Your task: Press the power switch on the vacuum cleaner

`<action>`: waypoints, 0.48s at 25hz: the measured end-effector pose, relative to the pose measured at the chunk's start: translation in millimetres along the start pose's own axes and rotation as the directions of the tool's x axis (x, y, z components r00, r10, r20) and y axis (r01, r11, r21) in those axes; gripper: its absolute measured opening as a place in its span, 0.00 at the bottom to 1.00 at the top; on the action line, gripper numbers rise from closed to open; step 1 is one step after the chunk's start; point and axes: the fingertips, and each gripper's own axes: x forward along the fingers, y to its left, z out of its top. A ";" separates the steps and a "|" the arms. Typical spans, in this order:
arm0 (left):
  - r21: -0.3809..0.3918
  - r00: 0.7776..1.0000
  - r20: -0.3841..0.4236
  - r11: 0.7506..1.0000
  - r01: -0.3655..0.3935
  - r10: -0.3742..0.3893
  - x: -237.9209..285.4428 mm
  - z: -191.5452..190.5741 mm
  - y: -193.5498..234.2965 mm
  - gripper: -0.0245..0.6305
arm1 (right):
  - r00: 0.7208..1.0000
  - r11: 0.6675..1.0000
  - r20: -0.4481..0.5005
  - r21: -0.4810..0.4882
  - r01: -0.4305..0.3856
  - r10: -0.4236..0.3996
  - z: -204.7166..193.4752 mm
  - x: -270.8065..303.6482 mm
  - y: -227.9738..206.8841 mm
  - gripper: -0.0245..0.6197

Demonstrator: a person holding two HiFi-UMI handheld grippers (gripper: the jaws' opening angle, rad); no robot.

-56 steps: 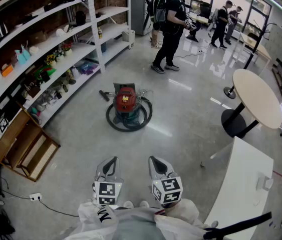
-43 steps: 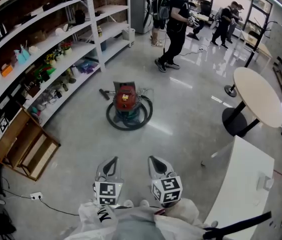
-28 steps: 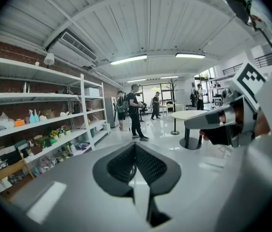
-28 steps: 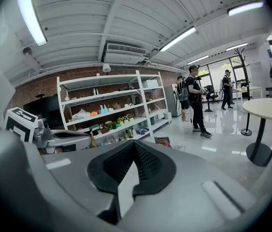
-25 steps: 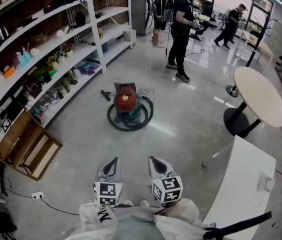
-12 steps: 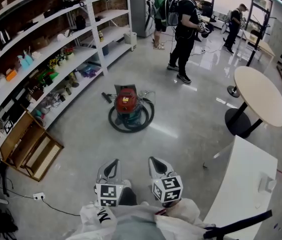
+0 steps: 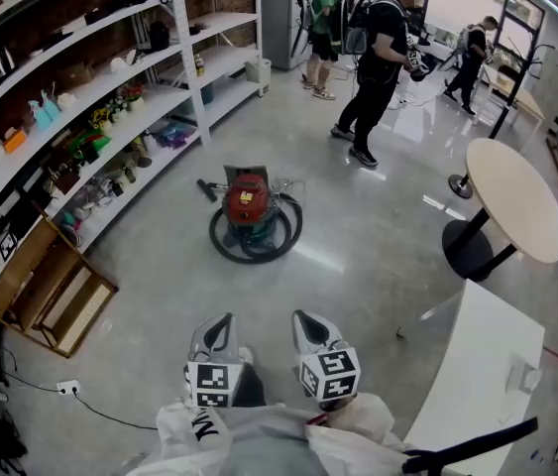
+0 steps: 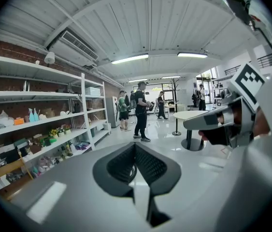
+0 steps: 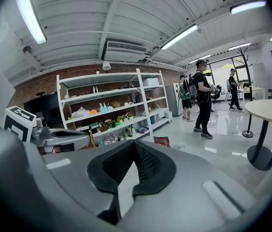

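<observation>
Bystander (image 7: 382, 62) moved; vacuum (image 7: 248, 202) sits far beyond left tongs (image 7: 222, 321), right tongs (image 7: 307, 318) (closed).

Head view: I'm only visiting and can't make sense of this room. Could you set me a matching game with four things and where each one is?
Things:
1. vacuum cleaner
2. round table
3. wooden crate
4. person in black

Places:
a. on the floor at the left, beside the shelves
b. middle of the floor, with the dark hose looped round it
c. right side, a pale top on a dark foot
d. far end of the room, on their feet

Pairs: 1-b, 2-c, 3-a, 4-d.
</observation>
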 end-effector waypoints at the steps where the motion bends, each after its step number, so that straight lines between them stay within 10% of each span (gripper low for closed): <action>1: 0.000 1.000 0.001 1.000 0.003 -0.003 4.3 1.1 1.8 0.04 | 1.000 1.000 -0.003 0.000 0.004 -0.004 0.5 4.1 -2.2 0.04; 12: -0.018 1.000 -0.022 1.000 0.015 -0.015 47.2 4.4 43.9 0.04 | 0.999 1.000 -0.032 0.014 0.024 -0.024 14.5 58.1 -8.7 0.04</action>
